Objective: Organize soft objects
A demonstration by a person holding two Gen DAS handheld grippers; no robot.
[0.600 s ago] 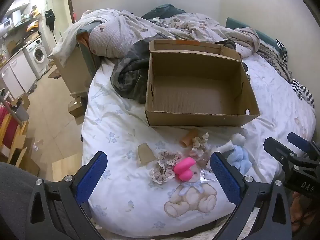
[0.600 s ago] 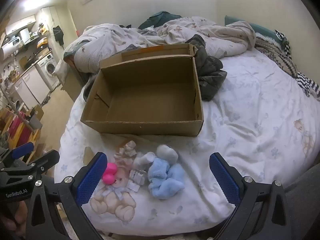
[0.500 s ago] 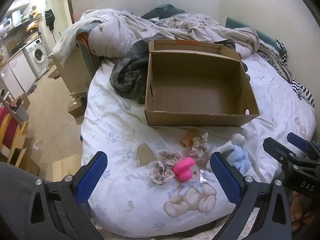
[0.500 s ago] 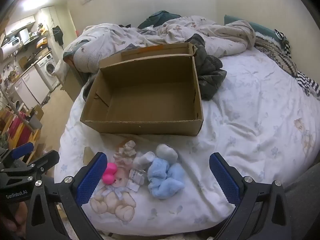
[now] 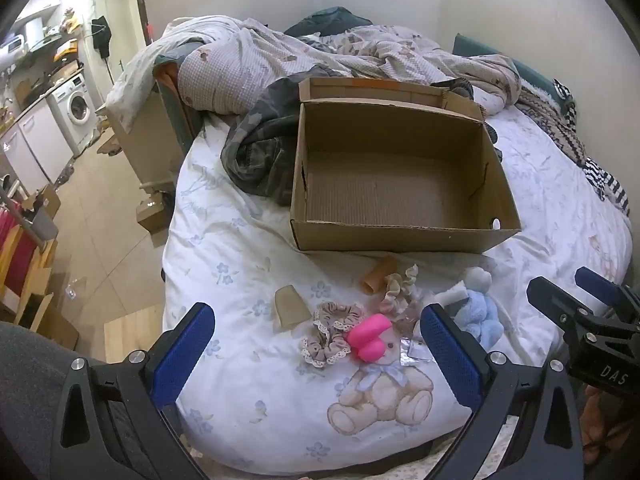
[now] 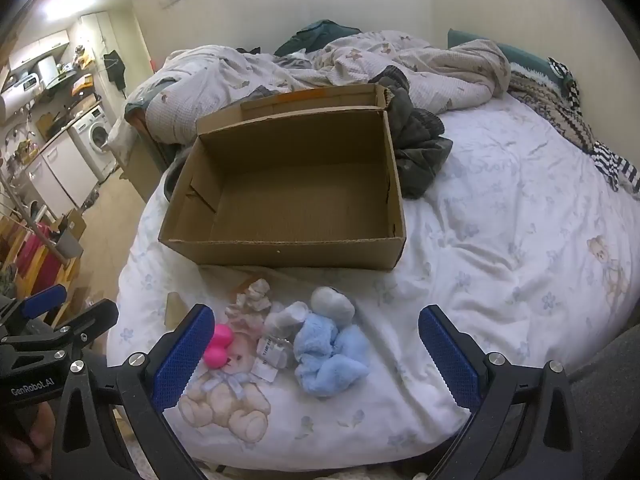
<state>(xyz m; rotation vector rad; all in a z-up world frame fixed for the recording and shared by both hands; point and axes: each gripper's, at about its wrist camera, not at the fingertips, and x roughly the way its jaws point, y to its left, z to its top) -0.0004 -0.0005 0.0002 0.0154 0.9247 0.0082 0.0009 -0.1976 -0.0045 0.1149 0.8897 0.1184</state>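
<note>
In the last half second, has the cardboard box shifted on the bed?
No. The cardboard box sits as before: its front wall is just behind the cream scrunchie, and its right back corner is against the dark clothing.

Open cardboard box [image 5: 400, 236], scrunchies [image 5: 332, 330], perhaps socks

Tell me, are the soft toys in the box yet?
Not yet. The cardboard box is empty. Both grippers, left gripper and right gripper, are open and hold nothing. The blue plush, pink toy and scrunchie lie on the bed, waiting.
</note>
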